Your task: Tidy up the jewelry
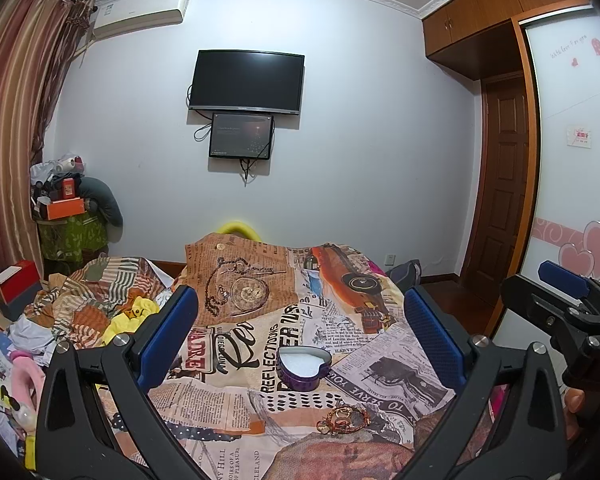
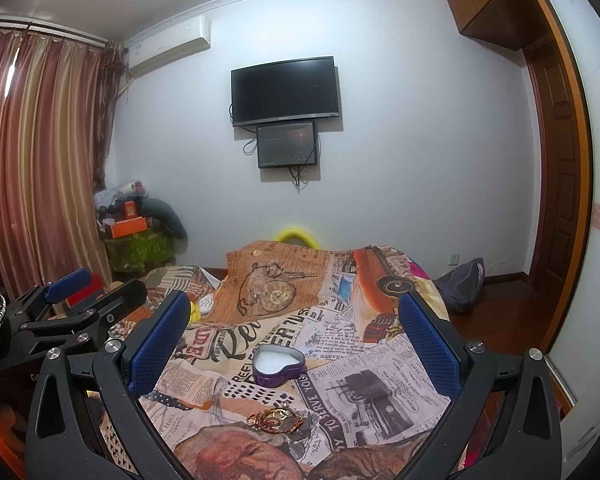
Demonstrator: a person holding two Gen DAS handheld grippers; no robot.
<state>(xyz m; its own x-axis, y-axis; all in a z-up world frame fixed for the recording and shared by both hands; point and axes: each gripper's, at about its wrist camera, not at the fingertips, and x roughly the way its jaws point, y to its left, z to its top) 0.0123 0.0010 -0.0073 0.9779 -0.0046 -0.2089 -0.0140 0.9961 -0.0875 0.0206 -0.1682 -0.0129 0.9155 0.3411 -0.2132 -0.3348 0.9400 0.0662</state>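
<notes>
A purple heart-shaped tin (image 1: 303,367) with a white lining stands open on the printed cloth; it also shows in the right wrist view (image 2: 278,365). A small heap of gold and reddish jewelry (image 1: 343,418) lies on the cloth just in front of it, seen too in the right wrist view (image 2: 275,418). My left gripper (image 1: 300,334) is open and empty, held above and behind both. My right gripper (image 2: 294,336) is open and empty, likewise above them. Each gripper shows at the other view's edge: the right one (image 1: 572,292), the left one (image 2: 80,292).
The cloth with newspaper and pocket-watch print (image 1: 260,288) covers a raised surface. Piled clothes and toys (image 1: 80,312) lie at the left. A wardrobe with heart decals (image 1: 572,208) and a brown door (image 1: 500,184) stand at the right. A TV (image 1: 246,82) hangs on the far wall.
</notes>
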